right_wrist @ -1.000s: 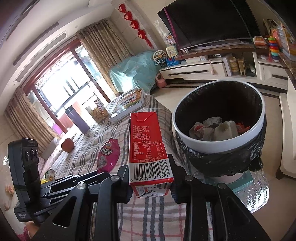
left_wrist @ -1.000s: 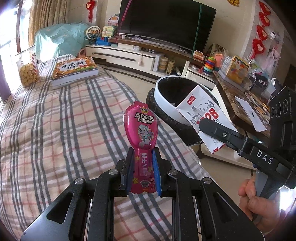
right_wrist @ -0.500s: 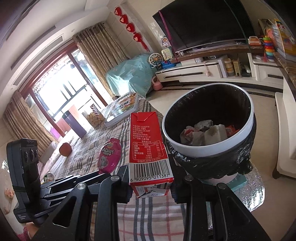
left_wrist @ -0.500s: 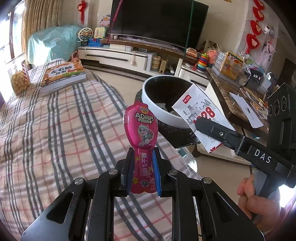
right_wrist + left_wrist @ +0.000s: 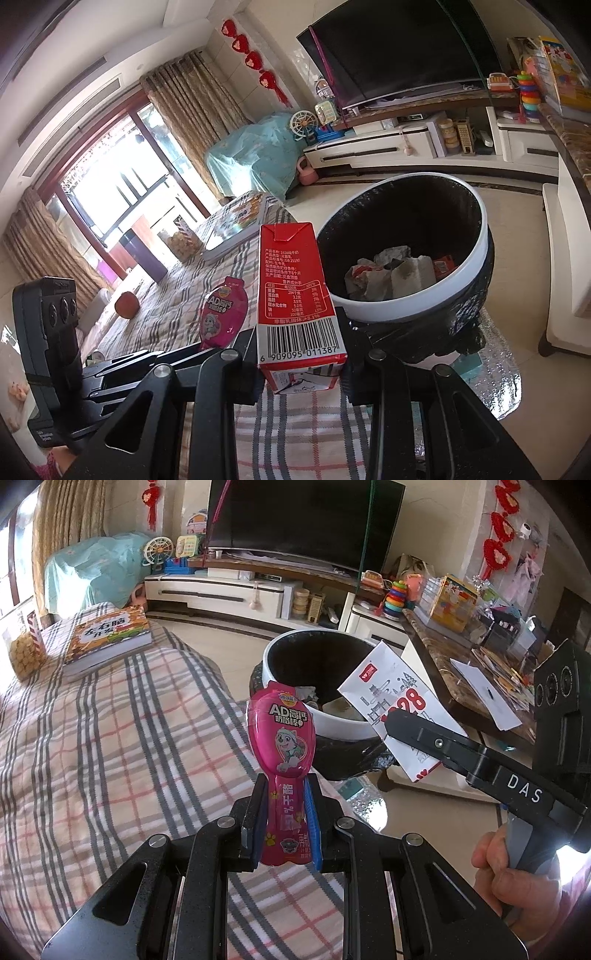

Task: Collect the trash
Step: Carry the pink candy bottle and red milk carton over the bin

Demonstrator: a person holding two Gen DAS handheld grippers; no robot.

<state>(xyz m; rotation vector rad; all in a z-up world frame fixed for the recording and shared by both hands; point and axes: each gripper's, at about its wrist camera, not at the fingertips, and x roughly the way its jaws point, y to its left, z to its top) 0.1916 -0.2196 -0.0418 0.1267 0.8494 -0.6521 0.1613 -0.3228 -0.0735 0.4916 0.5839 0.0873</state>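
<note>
My left gripper point(image 5: 284, 823) is shut on the lower end of a pink snack wrapper point(image 5: 282, 738), which stands up between the blue pads. My right gripper point(image 5: 301, 363) is shut on a red and white milk carton point(image 5: 295, 291), barcode facing me; in the left wrist view the carton point(image 5: 391, 705) shows its white side. A round trash bin point(image 5: 413, 314) with a white rim and black liner stands on the floor just past the bed edge, holding crumpled paper. Both held items hover near the bin's near rim point(image 5: 332, 727). The pink wrapper point(image 5: 221, 314) sits left of the carton.
A plaid bedspread point(image 5: 110, 738) lies under both grippers. On it sit a thick book point(image 5: 107, 638) and a snack bag point(image 5: 22, 650). A TV unit point(image 5: 240, 590) and a cluttered marble table point(image 5: 476, 664) stand beyond the bin. A hand point(image 5: 517, 878) holds the right gripper's handle.
The left gripper with the pink wrapper has shifted toward the bin, which now sits closer and more central. The right gripper and carton have stayed nearly still.
</note>
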